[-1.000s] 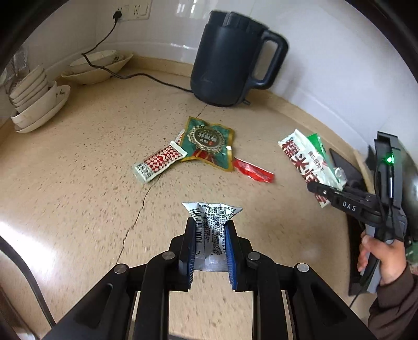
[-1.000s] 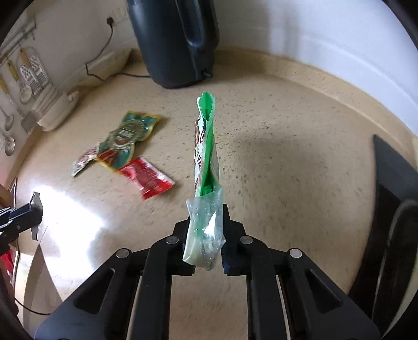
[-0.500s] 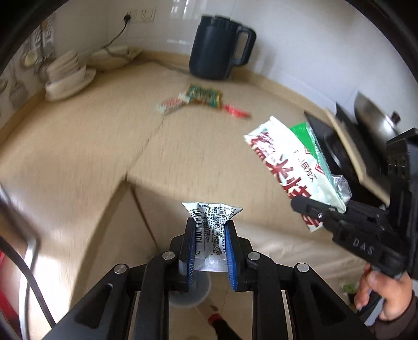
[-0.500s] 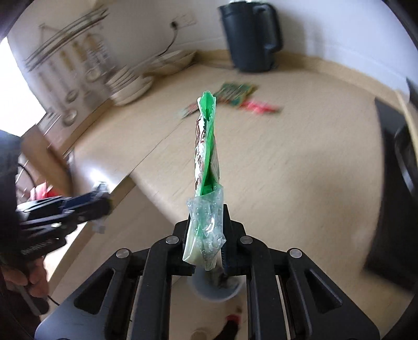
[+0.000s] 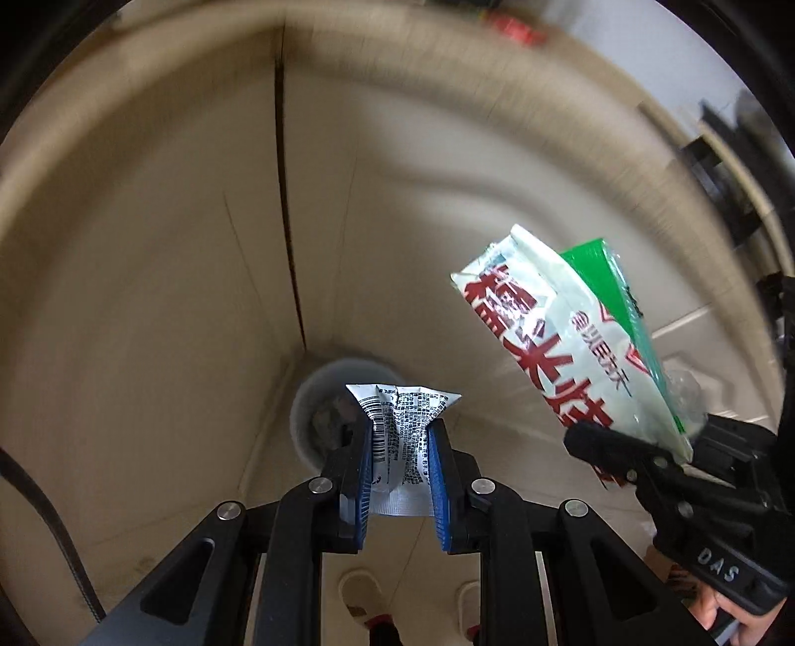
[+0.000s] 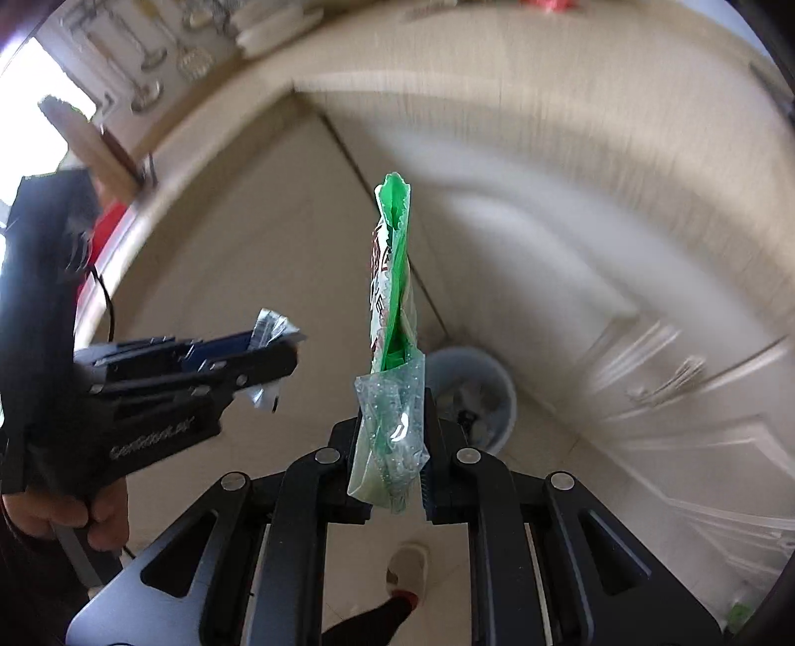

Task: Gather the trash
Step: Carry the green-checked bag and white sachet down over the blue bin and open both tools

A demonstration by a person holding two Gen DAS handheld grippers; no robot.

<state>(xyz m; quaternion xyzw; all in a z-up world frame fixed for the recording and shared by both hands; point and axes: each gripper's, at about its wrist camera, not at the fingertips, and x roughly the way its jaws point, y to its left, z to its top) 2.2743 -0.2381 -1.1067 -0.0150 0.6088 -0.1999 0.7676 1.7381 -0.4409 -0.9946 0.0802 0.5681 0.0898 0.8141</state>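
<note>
We tip both grippers steeply down at the floor, side by side in front of the cabinet (image 5: 149, 278). Our left gripper (image 5: 400, 437) is clamped on one crumpled silver wrapper (image 5: 403, 422), its blue pads (image 5: 366, 477) pinching the foil from both sides, the printed top fanning out above the tips. Straight beyond it, down on the floor in the cabinet corner, sits one grey bin (image 5: 318, 397), round mouth up, with dark scraps already inside.

Our right gripper (image 6: 392, 437) is closed on one white-and-green bag (image 6: 392, 318), held by its clear crinkled end, the rest standing up edge-on and a little twisted. From the left camera the same bag (image 5: 561, 343) shows its broad face with big red characters, tilted up and to the left, off to the right of the bin.

From the right camera the bin (image 6: 477, 392) lies just beyond and right of the bag. The left gripper (image 6: 278, 348) reaches in from the left, wrapper (image 6: 271, 330) poking past its tips, one hand (image 6: 64, 512) wrapped round the handle low down.

So: two grippers, two pieces of trash in the air, one bin. Below us, pale slippers (image 5: 362, 591) on the tiles. At the top edge, a blurred red scrap (image 5: 512, 27) up on the counter.
</note>
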